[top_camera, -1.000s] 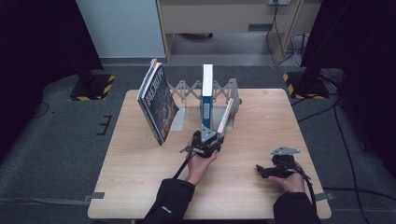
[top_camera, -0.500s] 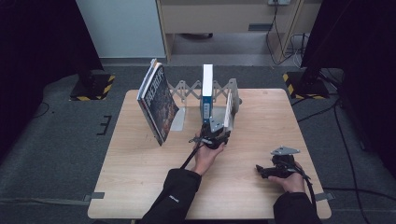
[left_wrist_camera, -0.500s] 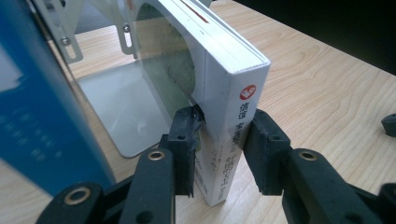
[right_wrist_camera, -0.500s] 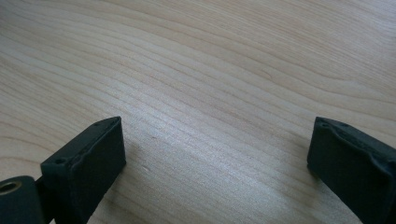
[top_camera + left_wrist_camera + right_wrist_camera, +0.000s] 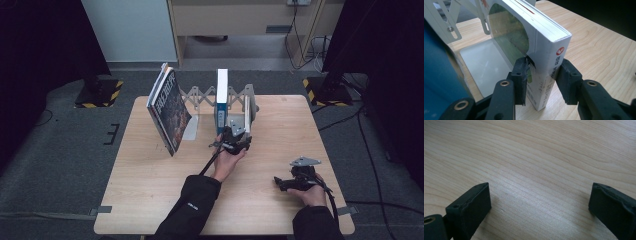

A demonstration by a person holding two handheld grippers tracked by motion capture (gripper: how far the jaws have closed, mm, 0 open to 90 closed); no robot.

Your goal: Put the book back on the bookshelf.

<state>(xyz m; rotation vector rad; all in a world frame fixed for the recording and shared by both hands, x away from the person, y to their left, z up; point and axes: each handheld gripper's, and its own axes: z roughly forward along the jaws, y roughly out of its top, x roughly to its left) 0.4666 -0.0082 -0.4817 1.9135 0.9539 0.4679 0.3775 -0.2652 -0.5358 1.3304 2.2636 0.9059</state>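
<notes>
Jaws flank the white book's spine.

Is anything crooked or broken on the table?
Yes. The dark-covered book at the left end of the grey expanding rack leans steeply sideways, while the blue book stands upright. The white book has a small tear in its cover.

Three books, one rack
</notes>
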